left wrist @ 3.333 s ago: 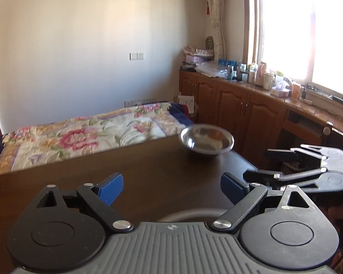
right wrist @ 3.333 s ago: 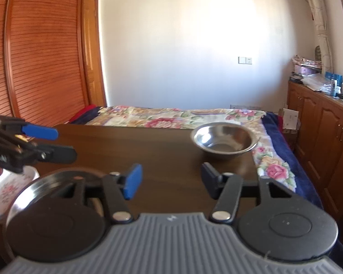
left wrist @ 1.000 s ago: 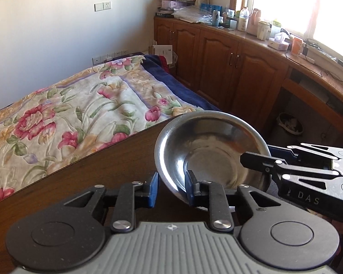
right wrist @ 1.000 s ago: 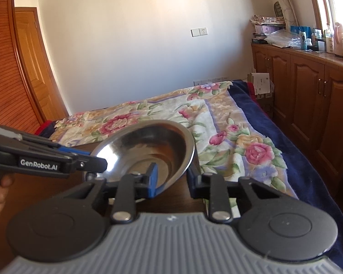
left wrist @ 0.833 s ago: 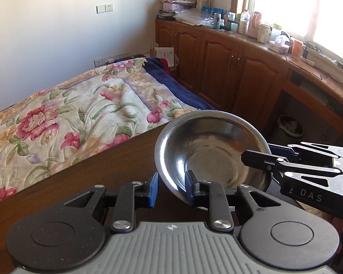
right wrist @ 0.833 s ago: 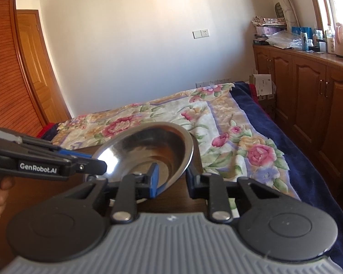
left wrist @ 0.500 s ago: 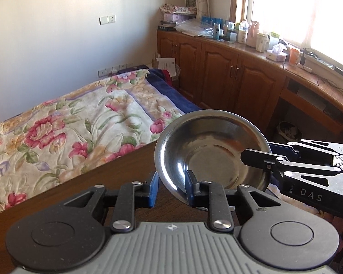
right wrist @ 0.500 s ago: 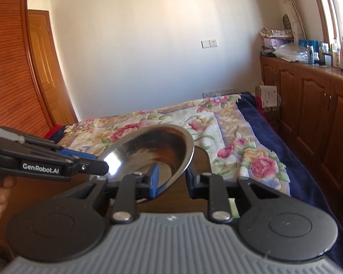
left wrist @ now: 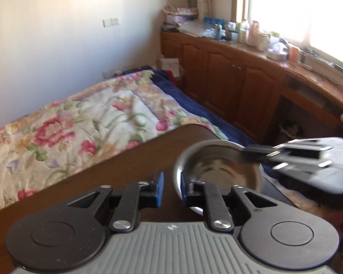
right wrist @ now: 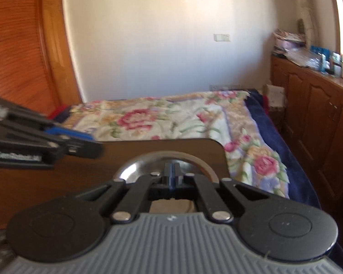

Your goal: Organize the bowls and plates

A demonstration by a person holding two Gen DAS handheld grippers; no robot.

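A steel bowl [left wrist: 217, 171] sits low near the right corner of the dark wooden table [left wrist: 125, 171]. My left gripper [left wrist: 171, 182] is above and just short of it. Its jaws stand a narrow gap apart, and the bowl's left rim shows in that gap close to the right finger, with neither pad pressing on it. From the right, my right gripper [left wrist: 247, 153] reaches over the bowl's far rim, blurred. In the right wrist view the right gripper [right wrist: 171, 173] has its pads shut flat together, with the bowl [right wrist: 130, 169] beyond and below them. The left gripper [right wrist: 87, 142] hangs at the left.
Past the table's far edge lies a bed with a floral quilt [left wrist: 80, 125]. Brown cabinets [left wrist: 240, 84] run along the right wall, their top crowded with bottles under a bright window. Slatted wooden doors [right wrist: 16, 57] stand at the left. The table's right edge is close beside the bowl.
The bowl was large and raised between both pairs of jaws; it now lies lower and farther off. The right jaws have closed fully. The left gripper rose and drew back from the rim.
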